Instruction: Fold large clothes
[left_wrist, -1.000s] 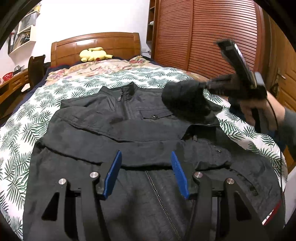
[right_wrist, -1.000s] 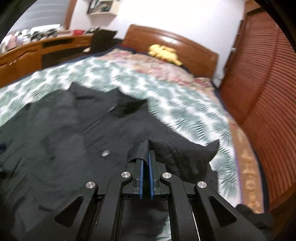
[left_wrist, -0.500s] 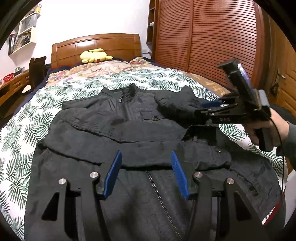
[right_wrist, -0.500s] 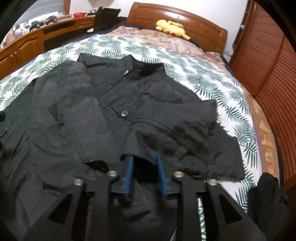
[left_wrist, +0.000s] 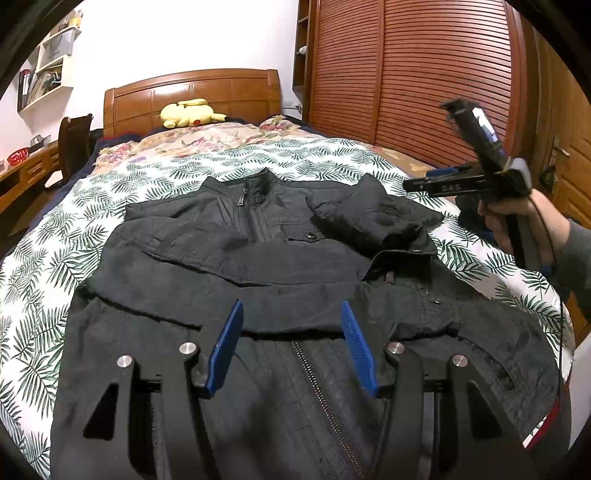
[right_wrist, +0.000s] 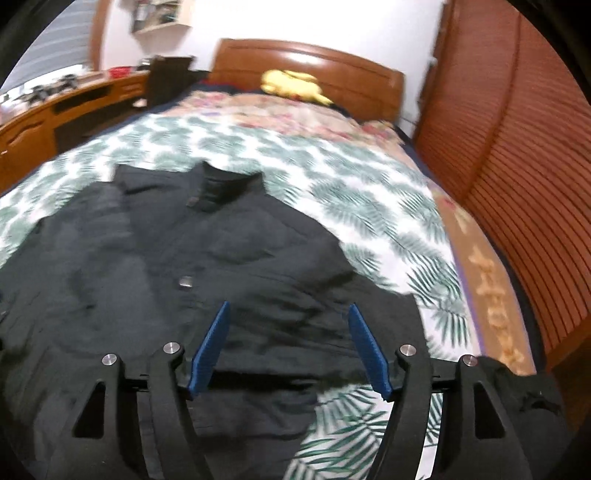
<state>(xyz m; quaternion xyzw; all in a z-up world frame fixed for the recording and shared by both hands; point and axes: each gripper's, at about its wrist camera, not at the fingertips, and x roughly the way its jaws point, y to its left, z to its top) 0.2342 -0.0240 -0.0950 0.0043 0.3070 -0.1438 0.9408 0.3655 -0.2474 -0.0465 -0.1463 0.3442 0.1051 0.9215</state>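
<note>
Black jacket (left_wrist: 258, 266) apparently freed; right gripper (right_wrist: 288, 343) jaws opening.

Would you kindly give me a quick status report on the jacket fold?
Right tool just opened, empty, clear of sleeve. Left tool open over jacket. Both sleeves folded in. Nothing in the way.

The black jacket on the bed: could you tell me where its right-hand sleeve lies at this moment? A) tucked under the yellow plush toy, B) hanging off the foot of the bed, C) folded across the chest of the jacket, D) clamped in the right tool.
C: the sleeve lies folded over the black jacket chest, and the right tool stands open with nothing between its pads.
</note>
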